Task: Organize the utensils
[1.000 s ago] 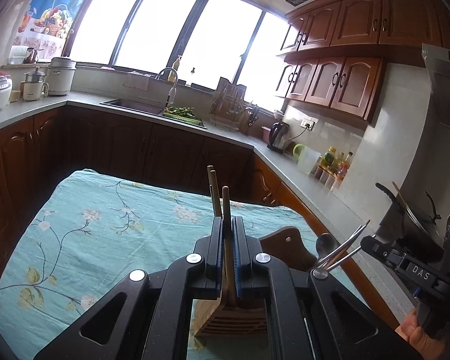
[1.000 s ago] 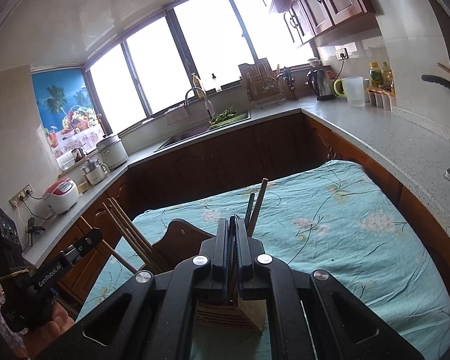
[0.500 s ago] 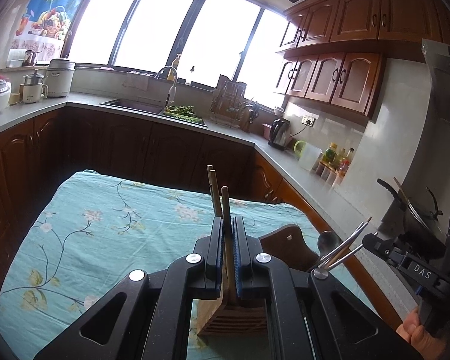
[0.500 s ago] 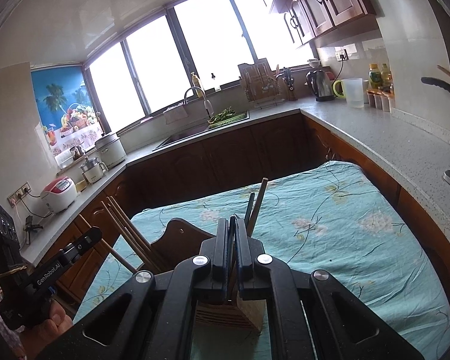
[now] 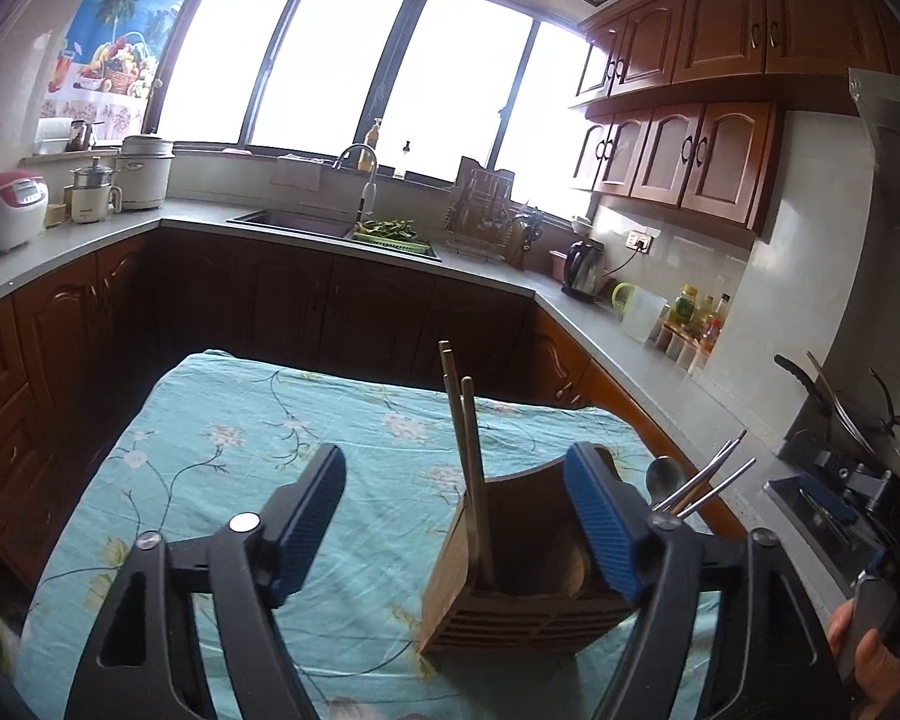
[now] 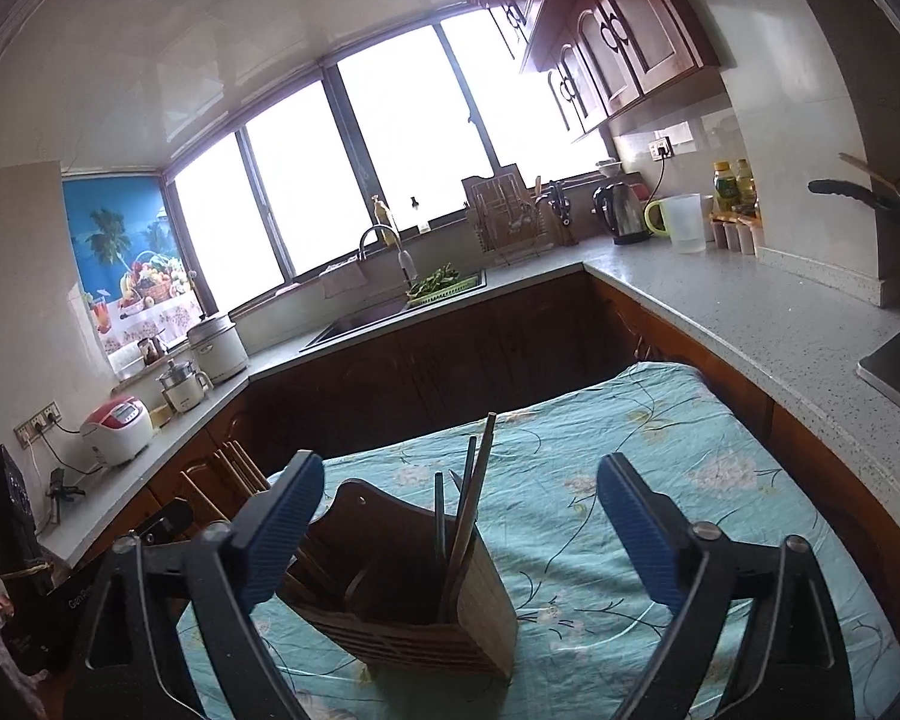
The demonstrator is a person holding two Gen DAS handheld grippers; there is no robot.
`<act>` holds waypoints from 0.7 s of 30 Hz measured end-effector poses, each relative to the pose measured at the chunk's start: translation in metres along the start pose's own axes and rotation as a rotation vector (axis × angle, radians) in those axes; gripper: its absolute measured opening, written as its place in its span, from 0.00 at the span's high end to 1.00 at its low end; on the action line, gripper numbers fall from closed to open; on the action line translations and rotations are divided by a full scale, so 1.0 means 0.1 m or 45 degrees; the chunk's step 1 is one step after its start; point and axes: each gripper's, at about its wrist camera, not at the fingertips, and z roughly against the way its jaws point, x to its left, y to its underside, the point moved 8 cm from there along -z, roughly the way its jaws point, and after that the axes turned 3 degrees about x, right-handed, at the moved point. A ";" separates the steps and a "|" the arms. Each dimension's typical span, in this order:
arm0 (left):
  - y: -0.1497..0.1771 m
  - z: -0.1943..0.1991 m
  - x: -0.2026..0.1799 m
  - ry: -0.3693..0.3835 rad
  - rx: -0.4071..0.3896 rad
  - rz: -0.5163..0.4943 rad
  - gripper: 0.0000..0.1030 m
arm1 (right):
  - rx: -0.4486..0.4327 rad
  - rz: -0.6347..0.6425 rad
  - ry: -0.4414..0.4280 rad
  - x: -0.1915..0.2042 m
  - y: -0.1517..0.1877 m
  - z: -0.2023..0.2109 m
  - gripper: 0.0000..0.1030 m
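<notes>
Holder (image 5: pixel 522 576) on tablecloth (image 5: pixel 240 450), near front edge. In holder: wooden chopsticks (image 5: pixel 465 450) at left, metal chopsticks (image 5: pixel 705 480) and spoon (image 5: pixel 660 471) at right. Behind table, counter (image 5: pixel 498 267) with sink (image 5: pixel 294 222); kettle (image 5: pixel 583 267) right of sink, rice cooker (image 5: pixel 3 210) far left.
</notes>
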 end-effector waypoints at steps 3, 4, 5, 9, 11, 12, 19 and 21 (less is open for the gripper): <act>0.13 0.12 -0.02 -0.022 0.009 -0.001 0.17 | 0.023 -0.002 -0.016 -0.02 0.12 0.04 0.03; 0.19 0.16 -0.02 -0.034 0.019 0.000 0.17 | 0.039 -0.006 -0.025 -0.02 0.18 0.05 0.03; 0.25 0.20 -0.04 -0.040 0.028 -0.002 0.17 | 0.051 -0.011 -0.033 -0.02 0.23 0.07 0.03; 0.41 0.40 -0.09 -0.050 0.042 -0.021 0.16 | 0.077 -0.001 -0.058 0.02 0.45 0.18 0.03; 0.48 0.52 -0.13 -0.053 0.047 -0.024 0.15 | 0.071 0.016 -0.062 0.06 0.54 0.27 0.03; 0.50 0.58 -0.13 -0.055 0.050 -0.022 0.13 | 0.068 0.025 -0.066 0.07 0.59 0.31 0.03; 0.72 1.02 -0.13 -0.094 0.077 -0.021 0.08 | 0.059 0.086 -0.079 0.16 0.85 0.59 0.02; 0.71 1.15 -0.09 -0.088 0.061 -0.011 0.07 | 0.057 0.097 -0.090 0.18 0.85 0.68 0.02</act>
